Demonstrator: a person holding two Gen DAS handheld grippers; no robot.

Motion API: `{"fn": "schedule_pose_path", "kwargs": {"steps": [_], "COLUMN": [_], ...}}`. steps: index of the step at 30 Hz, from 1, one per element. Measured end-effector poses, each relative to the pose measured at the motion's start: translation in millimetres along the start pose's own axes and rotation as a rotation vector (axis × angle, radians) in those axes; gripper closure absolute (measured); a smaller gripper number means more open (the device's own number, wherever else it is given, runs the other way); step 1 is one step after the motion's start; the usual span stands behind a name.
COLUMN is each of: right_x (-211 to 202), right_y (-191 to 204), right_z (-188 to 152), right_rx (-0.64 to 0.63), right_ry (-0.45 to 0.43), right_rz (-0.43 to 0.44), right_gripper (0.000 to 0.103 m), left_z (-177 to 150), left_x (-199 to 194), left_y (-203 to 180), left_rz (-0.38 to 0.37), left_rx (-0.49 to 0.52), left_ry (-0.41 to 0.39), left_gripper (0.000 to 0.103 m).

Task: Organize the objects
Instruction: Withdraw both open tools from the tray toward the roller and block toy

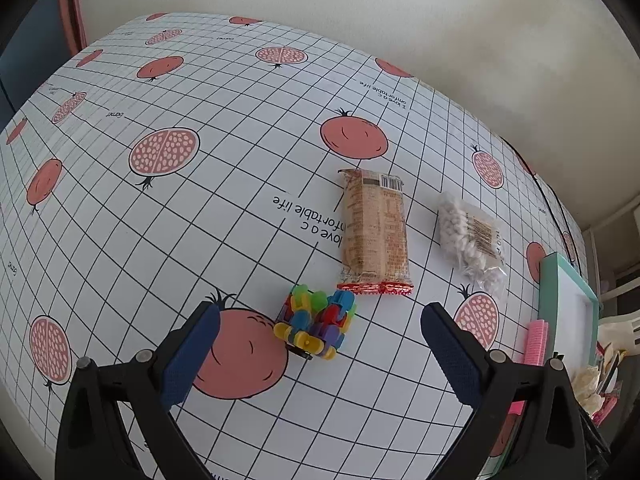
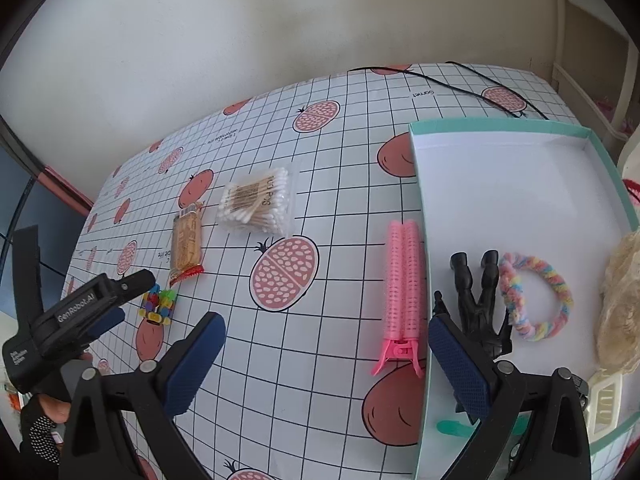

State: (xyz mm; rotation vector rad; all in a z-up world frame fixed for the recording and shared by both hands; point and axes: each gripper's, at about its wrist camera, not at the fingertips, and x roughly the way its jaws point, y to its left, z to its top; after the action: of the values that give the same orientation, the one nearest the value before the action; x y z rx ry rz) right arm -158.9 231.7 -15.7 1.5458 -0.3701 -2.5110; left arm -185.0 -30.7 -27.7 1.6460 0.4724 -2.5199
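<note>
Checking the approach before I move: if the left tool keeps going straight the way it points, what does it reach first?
Probably the colourful block toy, sitting between the open left tool's fingers. The snack packet lies beyond.

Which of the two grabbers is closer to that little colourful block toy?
Left. The left gripper hangs open right at the colourful block toy, which sits between its fingertips. The right gripper is open off to the side, by the pink hair clip.

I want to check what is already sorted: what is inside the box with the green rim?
Inside the box: a black claw clip, a pastel scrunchie, a cream fluffy thing and a cream clip. The right gripper hides the near corner.
</note>
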Motion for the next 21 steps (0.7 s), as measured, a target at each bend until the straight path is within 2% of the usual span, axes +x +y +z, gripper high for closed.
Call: {"fn": "schedule_pose_path", "kwargs": {"steps": [6, 15, 21], "right_x": [8, 19, 18], "right_y": [0, 3, 0], "right_z": [-2, -5, -4], "right_rx": [-0.015, -0.042, -0.022], "right_ry": [0.022, 0.047, 0.044], "right_rz": [-0.045, -0.111, -0.087], "right_gripper": [0.006, 0.006, 0.007], "left_z": [1, -1, -2], "left_x": [1, 5, 6], "left_y": [2, 1, -2], "left_rz": [0.009, 0.01, 0.011], "left_rx": [-0.003, 0.013, 0.025], "left_ry": [-0.011, -0.007, -0.004], "left_gripper": [0.003, 0.004, 0.004]}}
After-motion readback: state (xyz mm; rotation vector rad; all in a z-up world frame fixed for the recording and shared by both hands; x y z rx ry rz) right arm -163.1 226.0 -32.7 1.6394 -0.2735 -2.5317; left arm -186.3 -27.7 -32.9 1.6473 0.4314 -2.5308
